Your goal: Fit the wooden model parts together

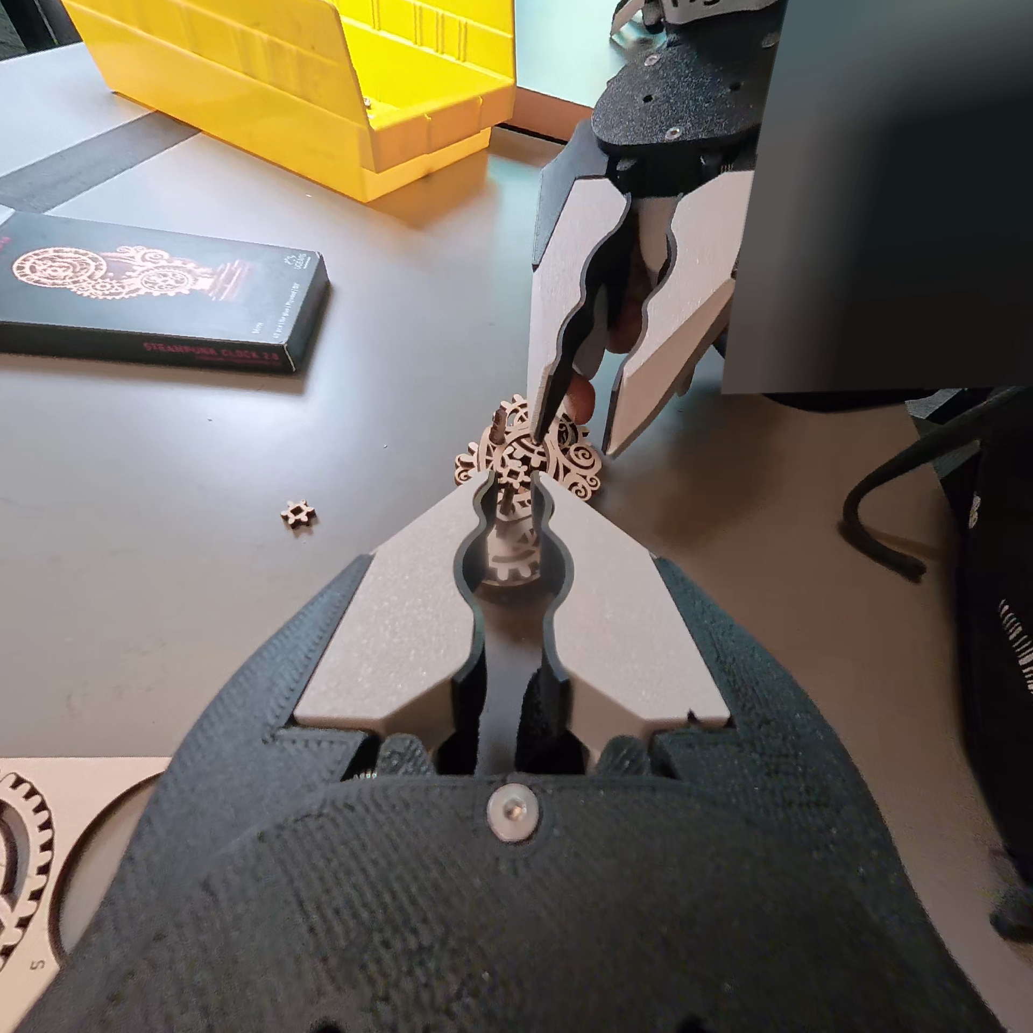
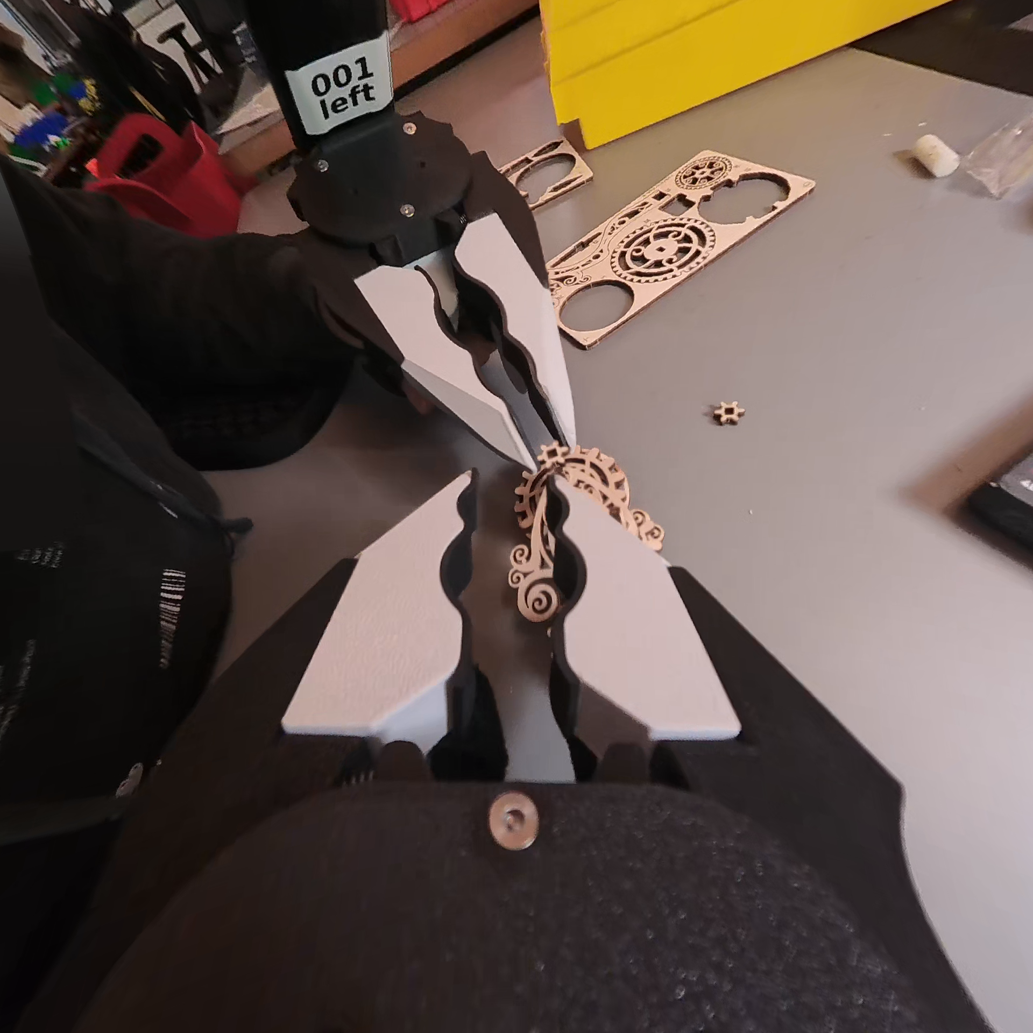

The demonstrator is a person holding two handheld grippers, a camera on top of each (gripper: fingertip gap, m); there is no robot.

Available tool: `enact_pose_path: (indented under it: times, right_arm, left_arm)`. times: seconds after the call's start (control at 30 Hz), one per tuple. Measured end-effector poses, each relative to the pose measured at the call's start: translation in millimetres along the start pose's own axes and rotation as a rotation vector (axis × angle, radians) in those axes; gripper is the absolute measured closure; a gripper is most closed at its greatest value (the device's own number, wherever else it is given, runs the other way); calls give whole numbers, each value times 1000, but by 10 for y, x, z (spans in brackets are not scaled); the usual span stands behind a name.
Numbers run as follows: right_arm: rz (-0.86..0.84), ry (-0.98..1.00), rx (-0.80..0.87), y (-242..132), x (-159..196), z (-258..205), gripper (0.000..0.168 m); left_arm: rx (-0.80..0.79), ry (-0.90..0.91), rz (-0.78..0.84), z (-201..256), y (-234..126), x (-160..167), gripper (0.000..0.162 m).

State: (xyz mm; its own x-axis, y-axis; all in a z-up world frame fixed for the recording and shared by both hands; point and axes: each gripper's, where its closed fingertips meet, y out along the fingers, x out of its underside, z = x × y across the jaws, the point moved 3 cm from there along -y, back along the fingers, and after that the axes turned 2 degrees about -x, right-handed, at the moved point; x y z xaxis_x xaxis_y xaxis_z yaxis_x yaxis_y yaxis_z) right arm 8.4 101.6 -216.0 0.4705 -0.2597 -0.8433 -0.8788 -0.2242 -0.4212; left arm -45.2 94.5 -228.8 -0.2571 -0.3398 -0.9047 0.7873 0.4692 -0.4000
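An ornate wooden plate [image 1: 578, 467] lies flat on the grey table [image 1: 167, 531] with a short peg [image 1: 499, 419] standing on it. My left gripper [image 1: 513, 475] is shut on a small wooden gear [image 1: 511, 478] and holds it at the plate's middle. In the right wrist view the left gripper [image 2: 545, 447] comes down from the top with the gear [image 2: 553, 453] at its tips. My right gripper [image 2: 515, 481] is open over the plate [image 2: 534, 592]. One of its fingertips [image 1: 539, 439] touches the plate. In the left wrist view the right gripper [image 1: 576, 444] reaches in from the upper right.
A second small gear [image 1: 299, 513] lies loose left of the plate. A black box [image 1: 156, 290] and a yellow bin [image 1: 313, 84] stand farther back. Punched-out wooden sheets [image 2: 671, 251] lie beyond. A black cable [image 1: 883, 531] and a person's dark sleeve [image 2: 195, 307] are close by. Only a small space, under 4 cm, lies between the two pairs of fingers.
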Motion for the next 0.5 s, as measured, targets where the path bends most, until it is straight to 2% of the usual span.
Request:
enact_pose_path:
  times: [0.5]
  right_arm:
    - [-75,-107,81,19,18,28,146]
  left_arm:
    - [-27,9,-87,-17,53,91,151]
